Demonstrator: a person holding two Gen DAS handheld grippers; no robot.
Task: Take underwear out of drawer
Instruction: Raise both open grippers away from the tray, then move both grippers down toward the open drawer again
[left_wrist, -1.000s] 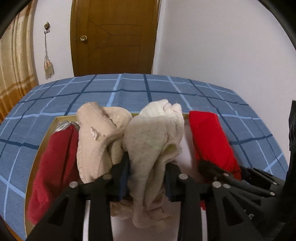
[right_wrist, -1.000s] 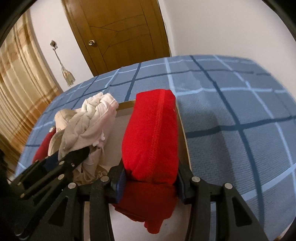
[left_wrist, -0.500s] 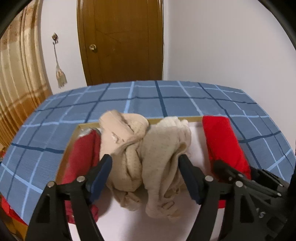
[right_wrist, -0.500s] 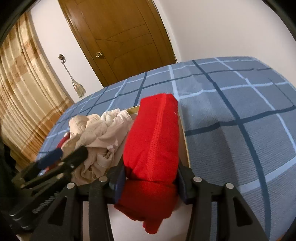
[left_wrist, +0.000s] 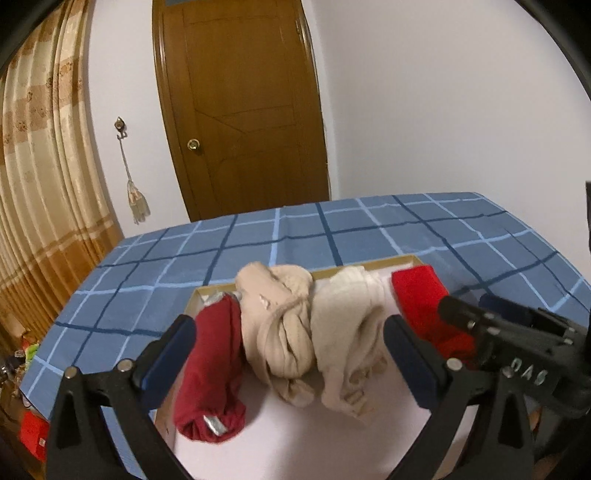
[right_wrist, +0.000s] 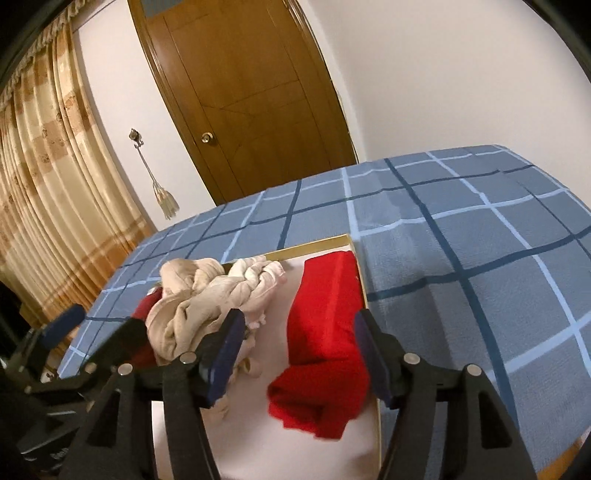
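left hand-held gripper (left_wrist: 291, 343) released cream underwear (left_wrist: 351, 332) | jaws opening | right hand-held gripper (right_wrist: 301, 354) opening

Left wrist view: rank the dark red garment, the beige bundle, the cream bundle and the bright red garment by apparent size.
1. Dark red garment, nearest the camera, so unsure.
2-3. Cream bundle and beige bundle: alike.
4. Bright red garment, partly hidden by the right gripper.
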